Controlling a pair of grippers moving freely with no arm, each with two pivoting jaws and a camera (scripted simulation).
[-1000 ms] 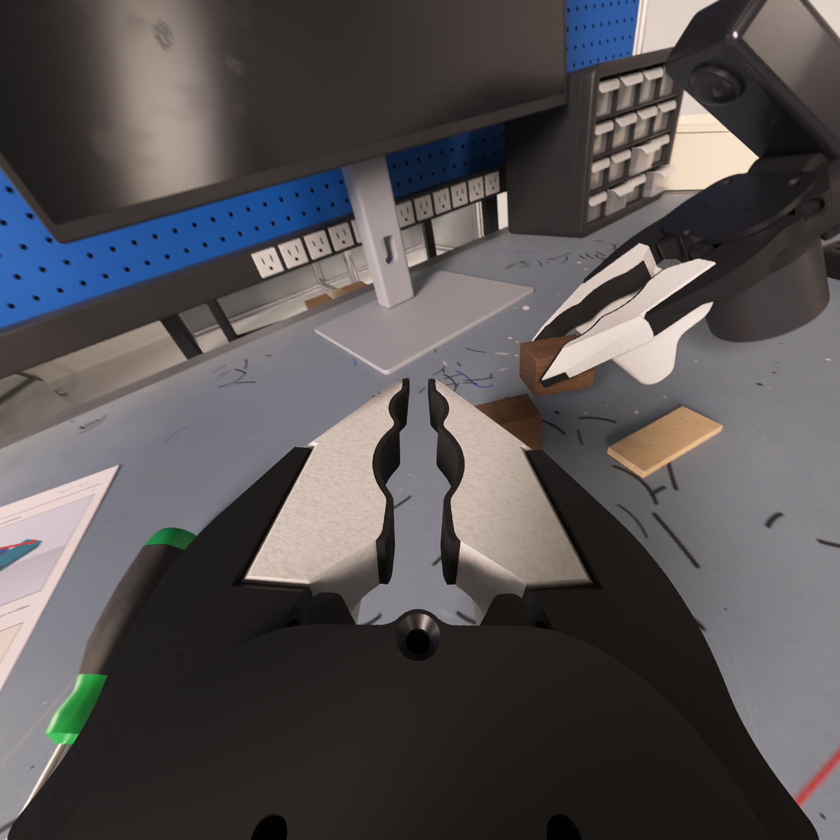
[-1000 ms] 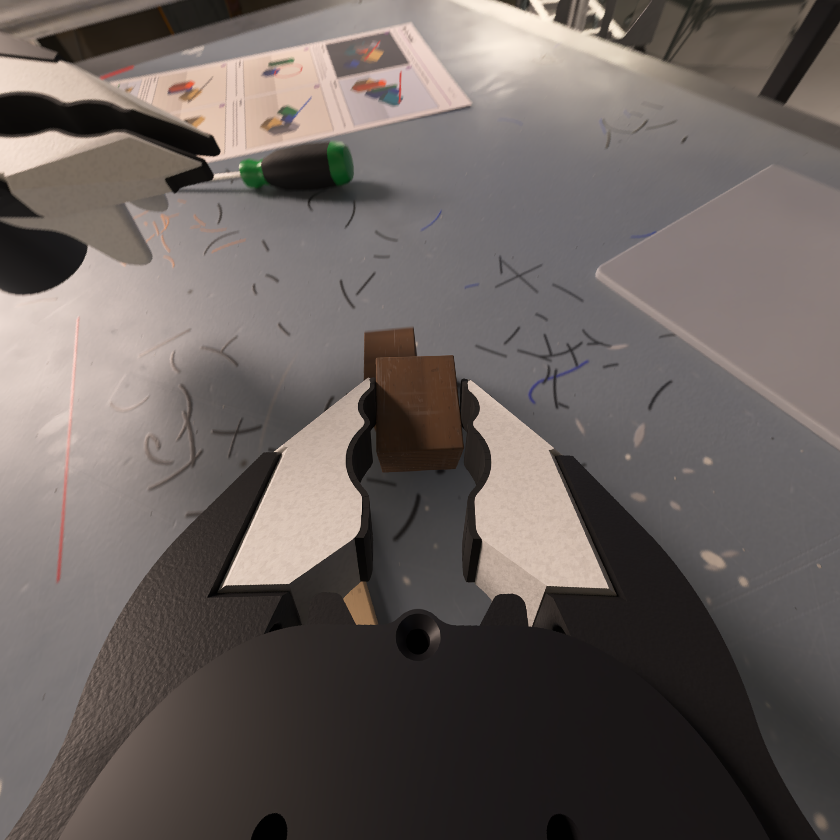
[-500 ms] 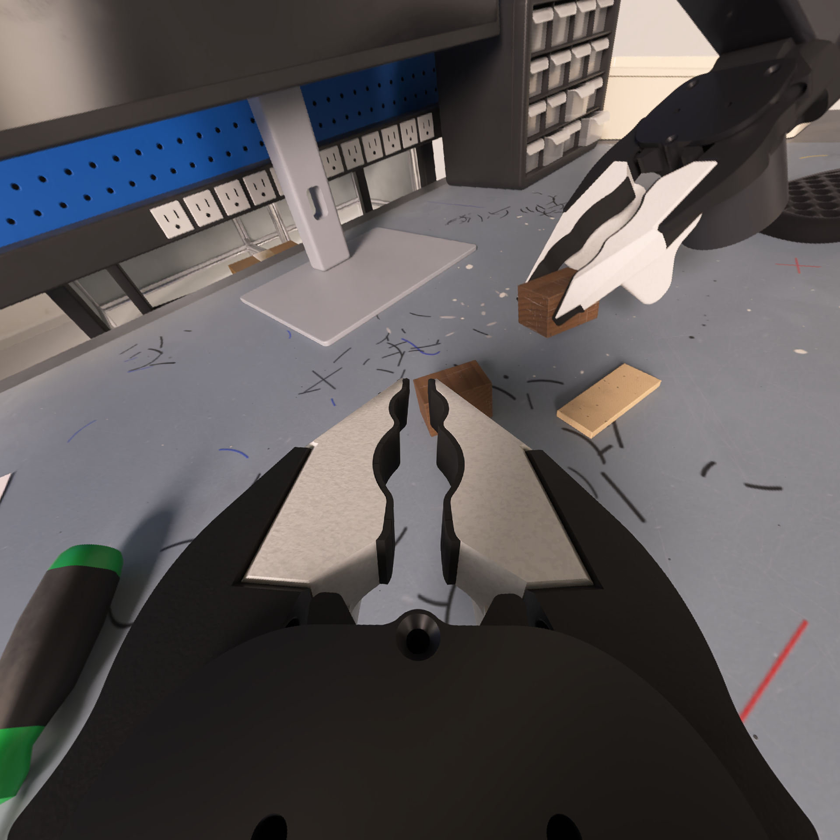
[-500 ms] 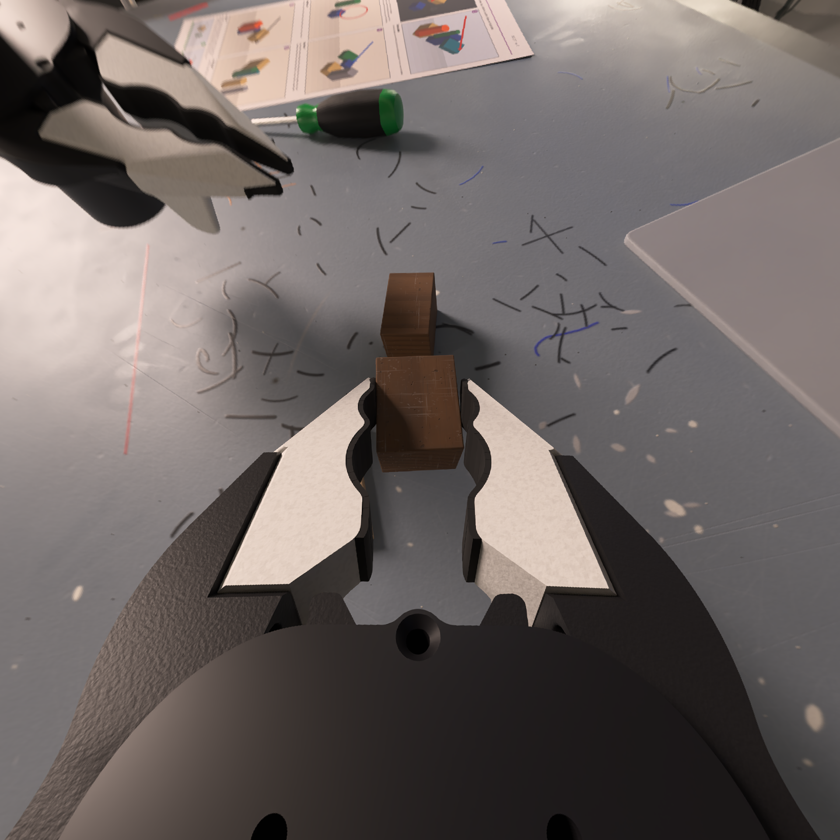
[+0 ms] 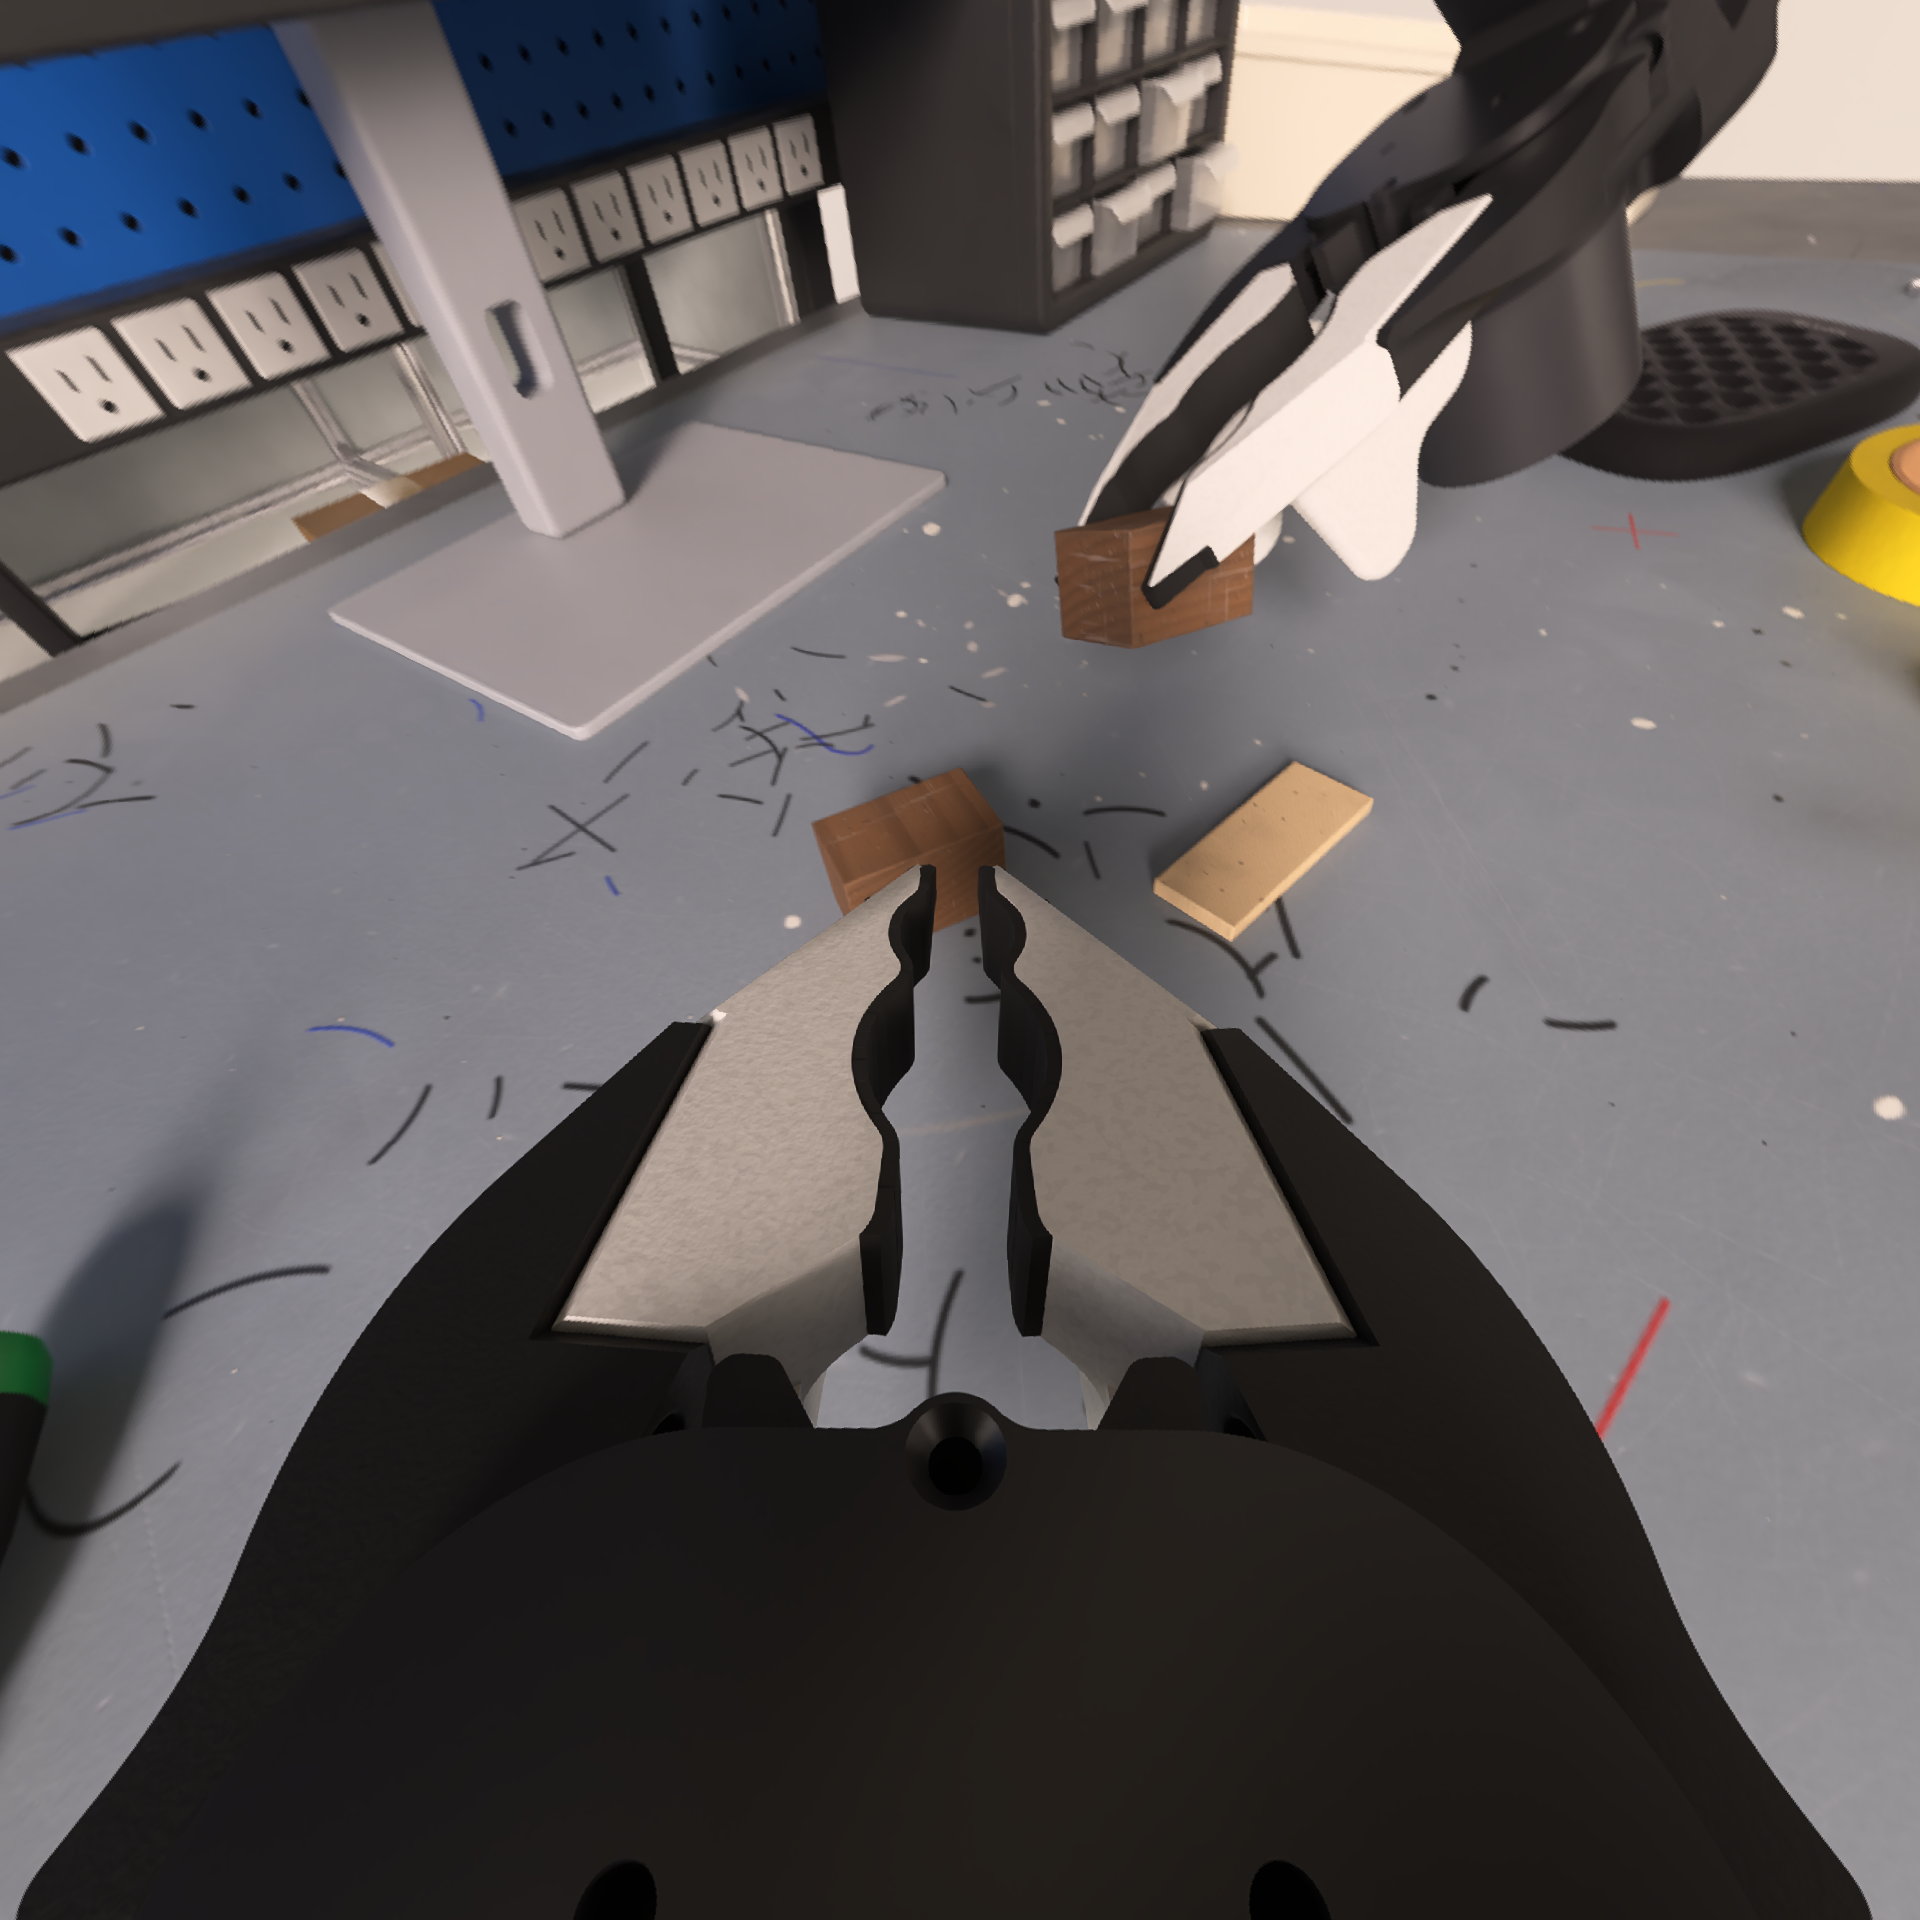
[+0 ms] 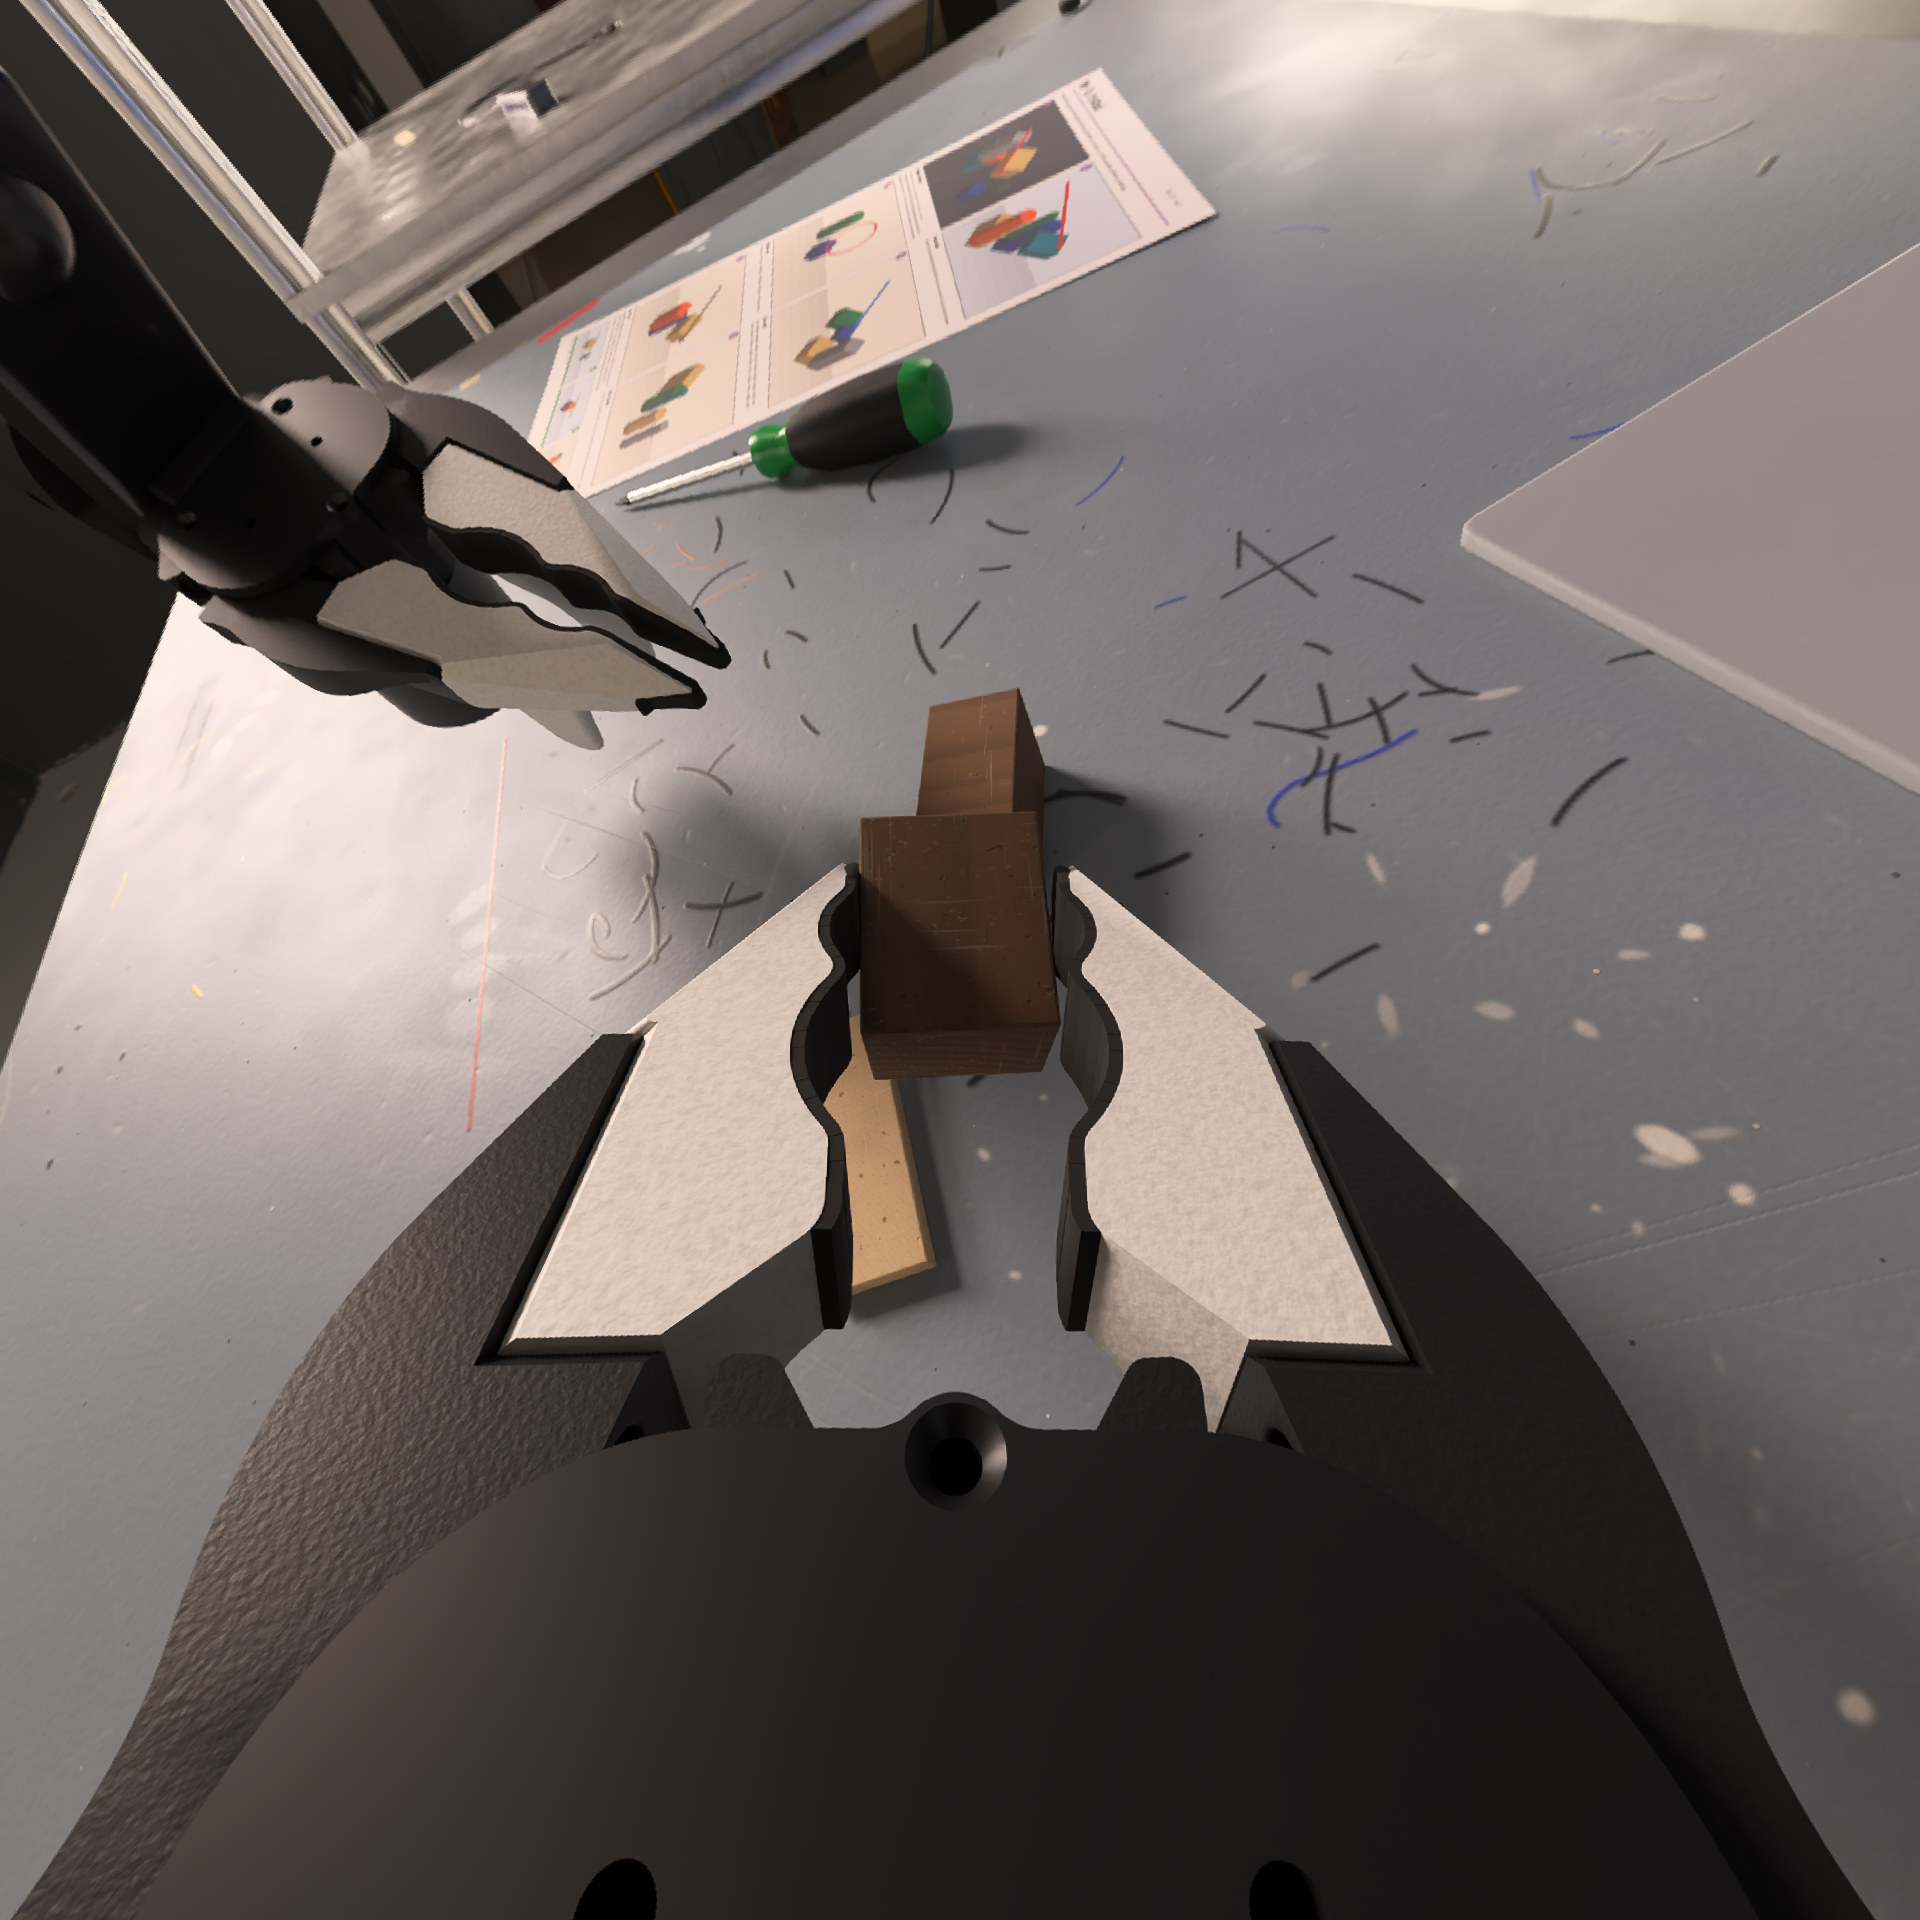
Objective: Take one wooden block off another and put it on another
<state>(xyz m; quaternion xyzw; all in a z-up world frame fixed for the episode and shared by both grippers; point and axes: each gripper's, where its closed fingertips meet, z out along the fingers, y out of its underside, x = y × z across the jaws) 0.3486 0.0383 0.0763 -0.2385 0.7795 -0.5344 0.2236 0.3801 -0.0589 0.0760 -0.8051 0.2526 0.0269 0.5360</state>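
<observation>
Dark wooden block (image 6: pixel 956 935) sits clamped between the fingers of the right hand-held gripper (image 6: pixel 956 883), raised clear of the grey surface (image 6: pixel 1351 1039). In the right wrist view a second brown block (image 6: pixel 982 753) lies on the surface just past it toward 12 o'clock, and the pale flat block (image 6: pixel 883 1184) lies below it toward 6 o'clock. The left hand-held gripper (image 5: pixel 951 883) hovers empty, its jaws narrowly parted, tips close over the resting brown block (image 5: pixel 904 847). The likely trouble is placement: lowering off-centre onto either block could let the carried one tip or slide off, and the left gripper hanging so near could be struck if the brown block is the target.
</observation>
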